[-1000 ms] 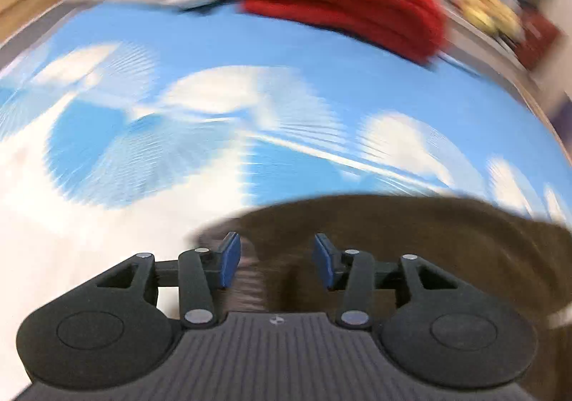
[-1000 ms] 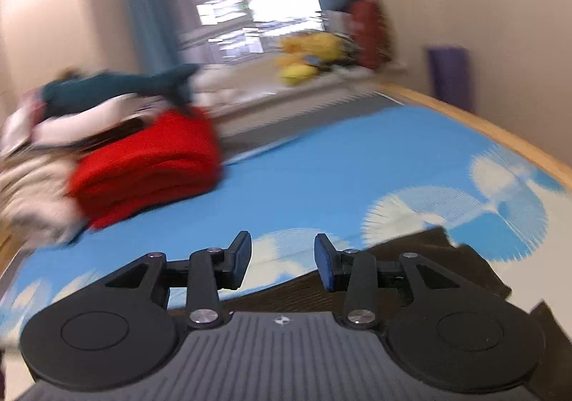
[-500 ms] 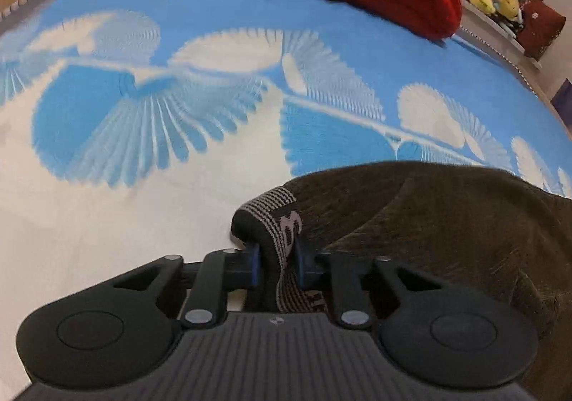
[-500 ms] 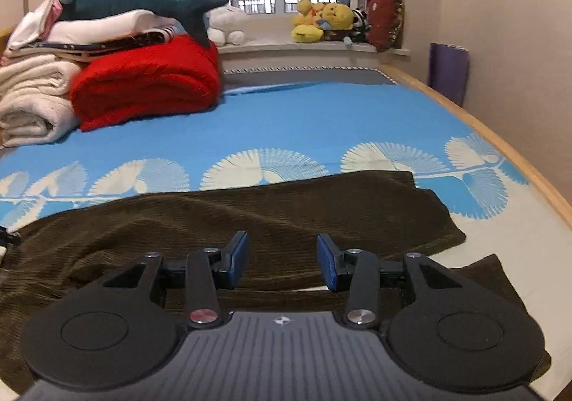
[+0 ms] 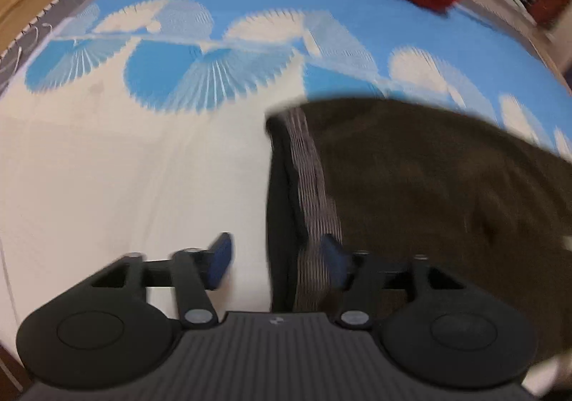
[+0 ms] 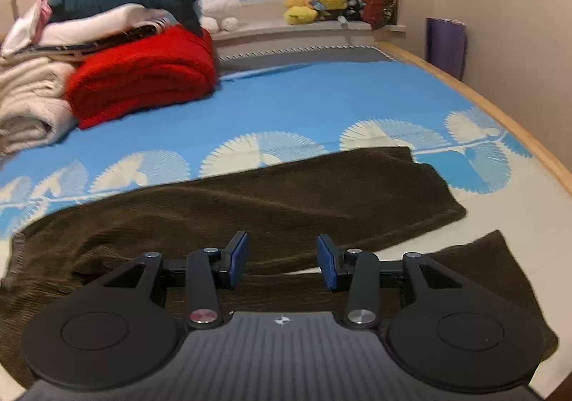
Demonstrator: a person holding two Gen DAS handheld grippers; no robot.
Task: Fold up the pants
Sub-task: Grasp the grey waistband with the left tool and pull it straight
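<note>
Currently: dark brown pants (image 6: 250, 208) spread lengthwise across blue-and-white bedsheet (image 6: 321, 100), filling lower half of right wrist view; two legs parted toward right of frame, waist end at lower left. Waistband (image 5: 311, 186) (grey striped elastic) running top to bottom through centre of left wrist view, blurred.

Left gripper (image 5: 277, 265): jaws opening, wide apart. Waistband lying between them, right-hand pad against or just behind it, left-hand pad clear over bare white sheet. No pinch seen, so band judged released.

Right gripper (image 6: 281, 263): jaws moderately apart, nothing clamped, hovering low over near leg at bottom centre of frame. Contact with cloth: cannot tell.

Stage, as judged: pants laid flat, no fold made yet.

Risks from here:
- Waistband edge curled over at lower centre of left view; folding on top likely to lock in a lump.
- Cloth looks thick and ribbed (probably draggy); one-sided pull could skew legs out of line.
- Folded red blanket (image 6: 143, 79) and towel stack (image 6: 28, 104) at upper left of right view close enough to catch a swung leg.
</note>
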